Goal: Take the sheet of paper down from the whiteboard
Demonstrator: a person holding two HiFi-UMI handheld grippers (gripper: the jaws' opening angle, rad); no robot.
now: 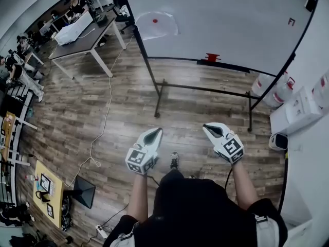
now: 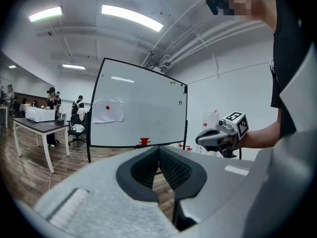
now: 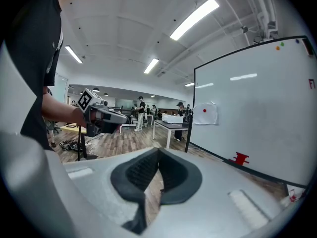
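The sheet of paper (image 1: 164, 29) hangs on the far-left part of the whiteboard (image 1: 231, 24), a red magnet (image 1: 155, 20) on its upper middle. We hold both grippers near us, well apart from the board. The left gripper (image 1: 156, 131) has its jaws together w/ nothing btwn them, and the right gripper (image 1: 207, 127) is likewise closed & empty. A table (image 1: 85, 40) stands far left on the wood floor (image 1: 205, 107).
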